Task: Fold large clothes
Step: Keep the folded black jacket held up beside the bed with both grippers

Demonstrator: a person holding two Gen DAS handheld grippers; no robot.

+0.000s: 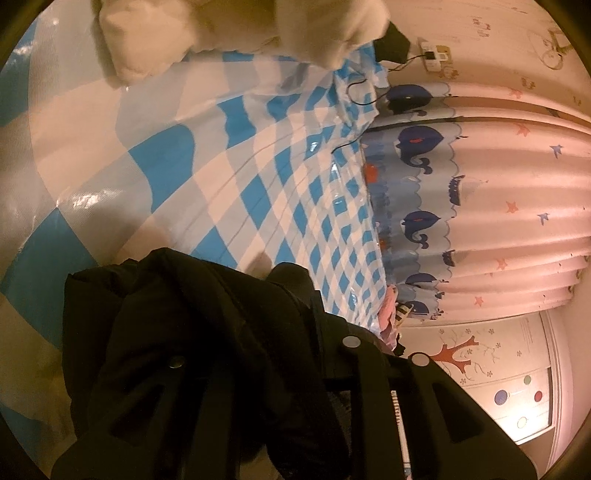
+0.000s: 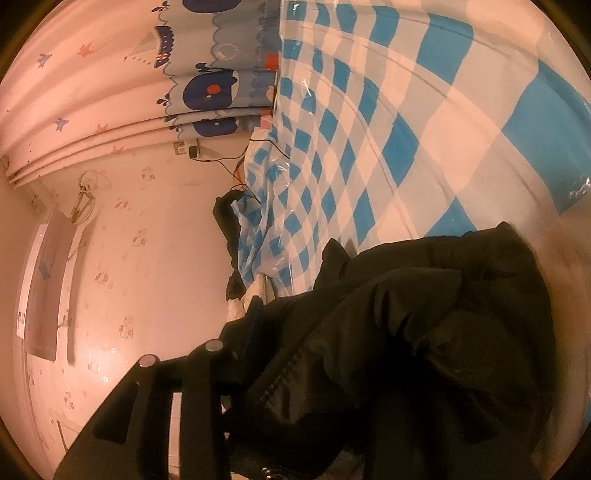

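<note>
**Laying the black jacket down without bunching it**

Left wrist view: the left claw (image 1: 258,354) is clamped on the black jacket (image 1: 177,314), which hangs bunched at 6 o'clock over the blue checked sheet (image 1: 258,147). White fluffy garment (image 1: 221,26) sits up at 12, so I'd keep clear of it.

Right wrist view: the right claw (image 2: 243,350) has cloth between its fingers, but honestly can't tell if it's pinching. Jacket (image 2: 424,332) fills 5 o'clock. I'd lower both hands evenly and pull the edge taut.

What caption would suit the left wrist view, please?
Left gripper bunching a black jacket over a blue-and-white checked sheet.
</note>
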